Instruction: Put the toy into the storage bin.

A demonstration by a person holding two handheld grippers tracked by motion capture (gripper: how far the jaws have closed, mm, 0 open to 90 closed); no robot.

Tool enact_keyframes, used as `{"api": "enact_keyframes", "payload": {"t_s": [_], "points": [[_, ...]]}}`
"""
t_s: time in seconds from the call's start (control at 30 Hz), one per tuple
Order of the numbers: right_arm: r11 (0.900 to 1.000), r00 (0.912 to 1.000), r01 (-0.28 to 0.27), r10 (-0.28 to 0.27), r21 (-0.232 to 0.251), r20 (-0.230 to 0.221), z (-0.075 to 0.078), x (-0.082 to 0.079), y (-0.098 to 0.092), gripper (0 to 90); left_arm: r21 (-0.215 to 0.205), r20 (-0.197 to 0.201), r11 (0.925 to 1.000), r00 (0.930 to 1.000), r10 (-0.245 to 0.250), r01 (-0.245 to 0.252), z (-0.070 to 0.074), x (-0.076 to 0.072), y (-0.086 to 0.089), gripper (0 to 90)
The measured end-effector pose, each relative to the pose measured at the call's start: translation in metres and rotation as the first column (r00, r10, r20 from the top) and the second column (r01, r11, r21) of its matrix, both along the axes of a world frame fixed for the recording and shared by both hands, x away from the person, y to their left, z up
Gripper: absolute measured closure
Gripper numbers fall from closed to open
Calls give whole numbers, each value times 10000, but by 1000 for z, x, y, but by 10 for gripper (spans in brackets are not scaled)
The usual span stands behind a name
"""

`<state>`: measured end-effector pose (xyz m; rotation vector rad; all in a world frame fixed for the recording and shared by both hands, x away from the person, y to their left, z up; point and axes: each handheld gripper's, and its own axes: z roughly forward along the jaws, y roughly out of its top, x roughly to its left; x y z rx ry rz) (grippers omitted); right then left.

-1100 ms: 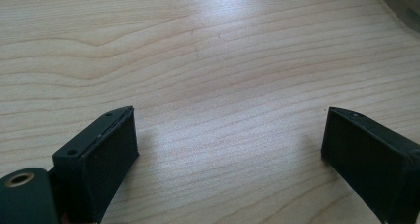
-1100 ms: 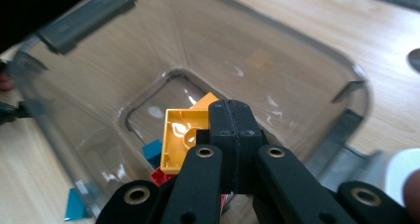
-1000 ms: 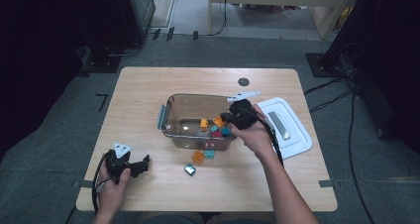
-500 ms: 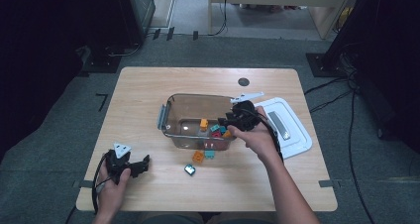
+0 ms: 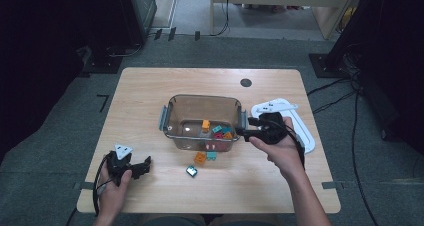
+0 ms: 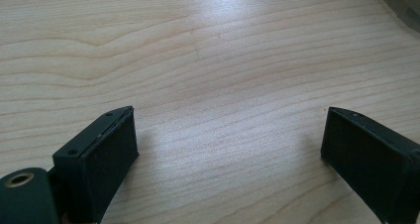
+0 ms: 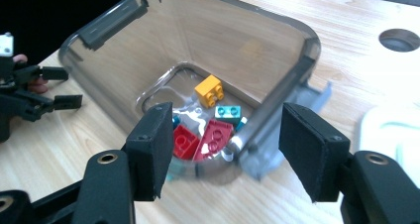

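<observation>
Bricks [image 7: 210, 91] lie in the bin [image 5: 202, 102]. Right gripper [image 7: 225, 149], jaws just opening, holds nothing, apparently after a drop. Left gripper [image 6: 228, 149] rests open and empty on the table [image 6: 208, 50], waiting.

Glossy clear plastic bin [image 5: 202, 106] on a smooth, matt wood-grain table [image 5: 145, 86].

no readable text, labels, brands, numbers or signs anywhere
</observation>
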<state>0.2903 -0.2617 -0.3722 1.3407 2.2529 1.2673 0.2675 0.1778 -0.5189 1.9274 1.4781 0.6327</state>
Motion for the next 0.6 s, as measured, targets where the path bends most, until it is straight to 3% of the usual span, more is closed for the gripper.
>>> {"api": "enact_keyframes", "payload": {"t_s": [0.27, 0.4, 0.47, 0.6], "points": [[9983, 9999, -148, 150, 569, -42, -9, -39, -10, 391, 12, -8, 10000, 10000, -6, 6, 0, 0, 0, 73], [9983, 9988, -369, 382, 449, -292, -28, -51, -3, 391, 14, -10, 10000, 10000, -6, 6, 0, 0, 0, 73], [9987, 9981, -420, 433, 284, -433, -39, -53, 1, 389, 13, -9, 10000, 10000, -6, 6, 0, 0, 0, 73], [9978, 9945, -527, 561, 400, -880, -60, -54, 10, 388, 10, -8, 10000, 10000, -6, 6, 0, 0, 0, 73]]}}
